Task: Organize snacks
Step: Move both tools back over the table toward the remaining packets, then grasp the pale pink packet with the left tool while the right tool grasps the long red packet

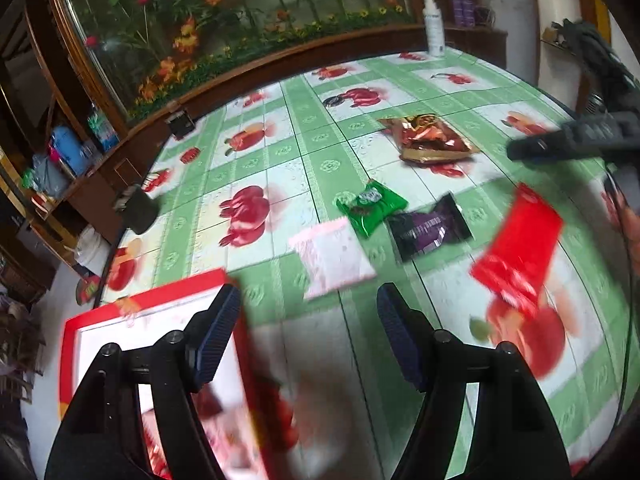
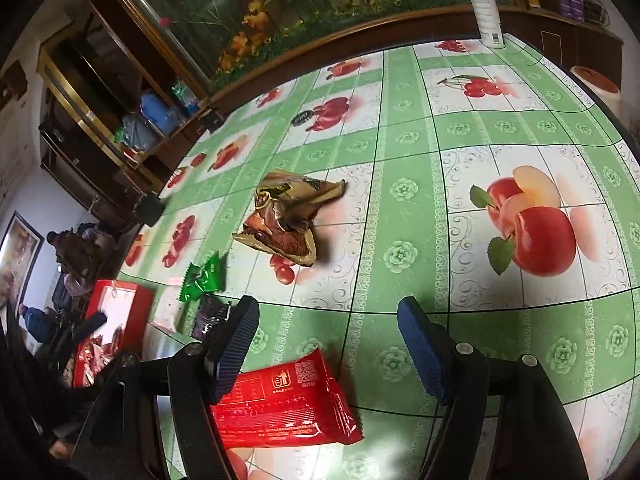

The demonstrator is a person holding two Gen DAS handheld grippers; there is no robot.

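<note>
My left gripper (image 1: 310,320) is open above the fruit-print tablecloth (image 1: 280,168), with nothing between its fingers. Just beyond its tips lies a pale pink packet (image 1: 332,258); a red box (image 1: 160,308) with a white inside sits under its left finger. Farther on lie a green packet (image 1: 372,208), a dark purple packet (image 1: 430,226), a red packet (image 1: 516,248) and a brown-gold bag (image 1: 430,140). My right gripper (image 2: 328,340) is open too. The red packet (image 2: 280,404) lies flat on the table beside its left finger, with no pad pressing on it.
A white spray bottle (image 2: 484,8) stands at the table's far edge before a glass-fronted flower display (image 1: 224,20). A black cup (image 1: 140,210) sits at the table's left edge. Shelves with clutter (image 1: 60,152) stand to the left. The right half of the cloth (image 2: 520,220) is bare.
</note>
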